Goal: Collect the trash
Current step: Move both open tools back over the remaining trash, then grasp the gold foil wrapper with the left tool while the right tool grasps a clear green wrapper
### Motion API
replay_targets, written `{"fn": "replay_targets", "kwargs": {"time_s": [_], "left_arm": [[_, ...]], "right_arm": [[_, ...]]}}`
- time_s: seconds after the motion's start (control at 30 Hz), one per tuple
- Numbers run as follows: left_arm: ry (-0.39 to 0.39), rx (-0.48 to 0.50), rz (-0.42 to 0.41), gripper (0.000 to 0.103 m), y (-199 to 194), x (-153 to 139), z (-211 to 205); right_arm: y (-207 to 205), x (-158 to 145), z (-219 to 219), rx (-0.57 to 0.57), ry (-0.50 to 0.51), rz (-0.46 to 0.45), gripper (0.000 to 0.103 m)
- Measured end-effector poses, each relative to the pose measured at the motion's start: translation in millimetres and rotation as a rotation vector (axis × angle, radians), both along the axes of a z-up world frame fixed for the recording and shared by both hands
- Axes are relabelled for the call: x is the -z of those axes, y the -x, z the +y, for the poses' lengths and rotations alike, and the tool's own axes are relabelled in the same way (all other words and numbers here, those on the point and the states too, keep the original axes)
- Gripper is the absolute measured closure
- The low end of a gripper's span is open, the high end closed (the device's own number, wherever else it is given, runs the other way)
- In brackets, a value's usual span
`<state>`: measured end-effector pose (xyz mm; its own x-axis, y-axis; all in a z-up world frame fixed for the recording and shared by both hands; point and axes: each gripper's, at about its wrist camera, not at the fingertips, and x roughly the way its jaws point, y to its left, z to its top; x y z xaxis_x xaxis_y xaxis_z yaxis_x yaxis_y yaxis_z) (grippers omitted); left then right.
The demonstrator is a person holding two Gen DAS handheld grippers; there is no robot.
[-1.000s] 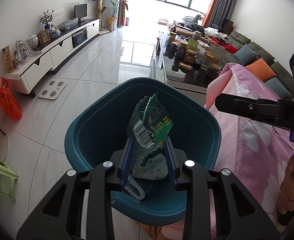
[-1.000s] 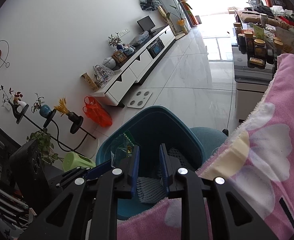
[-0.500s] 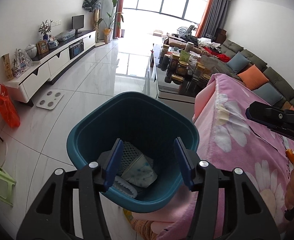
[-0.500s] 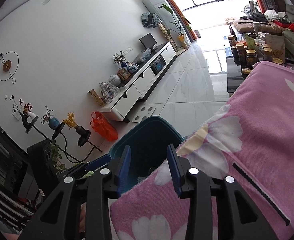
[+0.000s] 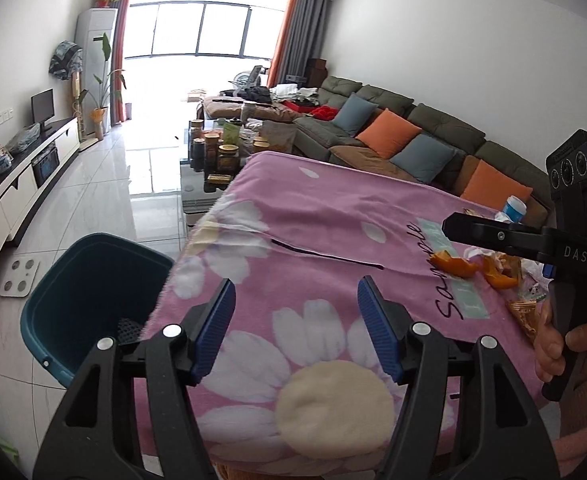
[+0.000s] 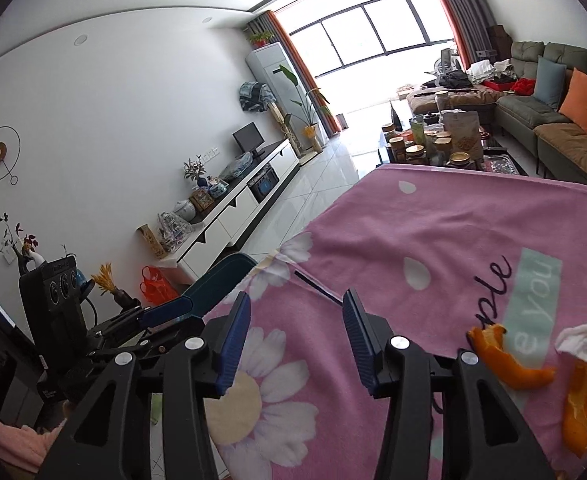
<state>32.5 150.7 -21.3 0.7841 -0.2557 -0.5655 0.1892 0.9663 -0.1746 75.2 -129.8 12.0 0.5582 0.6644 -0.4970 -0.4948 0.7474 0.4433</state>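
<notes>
Orange peels (image 6: 511, 364) and a crumpled white tissue (image 6: 585, 336) lie on the pink flowered blanket (image 6: 433, 240), near its printed lettering, at the right edge of your right wrist view. From your left wrist camera the same peels (image 5: 453, 266) sit beside wrappers (image 5: 521, 312) and a blue-and-white tub (image 5: 513, 208). Your right gripper (image 6: 295, 340) hovers over the blanket just left of the peels, its blue pads (image 6: 233, 344) spread wide with nothing between them. Your left gripper (image 5: 295, 326) hangs above the blanket's big daisy, fingers likewise parted and empty. The teal bin (image 5: 65, 280) stands on the tiled floor beside the blanket's left edge, a bit of mesh showing at its bottom. Behind it all, a coffee table (image 5: 197, 176) crowded with jars, a grey sofa (image 5: 393, 136) with orange and blue cushions, and a white TV cabinet (image 6: 233, 208).
</notes>
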Motion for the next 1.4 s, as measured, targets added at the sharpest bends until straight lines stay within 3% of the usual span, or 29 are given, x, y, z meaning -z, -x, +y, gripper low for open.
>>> {"fn": "replay_targets", "kwargs": {"time_s": [0.3,0.57,0.9,1.0,1.27,1.33,1.4], "left_arm": [[-0.027,0.225,0.037,0.040,-0.7,7.4,-96.8],[-0.012,0.370,0.066,0.040,-3.6,12.5,-155.6],[-0.006,0.569,0.140,0.040,3.2,24.6,-222.9],[-0.007,0.602,0.163,0.040,2.8,30.1,-240.0],[-0.009,0.618,0.239,0.044,-7.6,44.3,-266.6],[0.005,0.617,0.264,0.047,-11.3,47.3,-267.9],[0.028,0.616,0.292,0.056,-16.3,50.9,-267.8]], "right_arm": [[35.3,8.5,-115.9,0.277,0.000,0.004,0.057],[54.5,25.5,-174.2,0.423,0.014,0.029,0.057],[68.7,51.8,-198.9,0.453,-0.001,0.096,0.056],[70.0,55.6,-202.8,0.459,-0.013,0.105,0.052],[76.2,64.6,-199.8,0.423,-0.056,0.140,0.052],[75.5,67.3,-199.6,0.417,-0.071,0.151,0.052],[75.4,70.6,-201.2,0.413,-0.090,0.160,0.052]]}}
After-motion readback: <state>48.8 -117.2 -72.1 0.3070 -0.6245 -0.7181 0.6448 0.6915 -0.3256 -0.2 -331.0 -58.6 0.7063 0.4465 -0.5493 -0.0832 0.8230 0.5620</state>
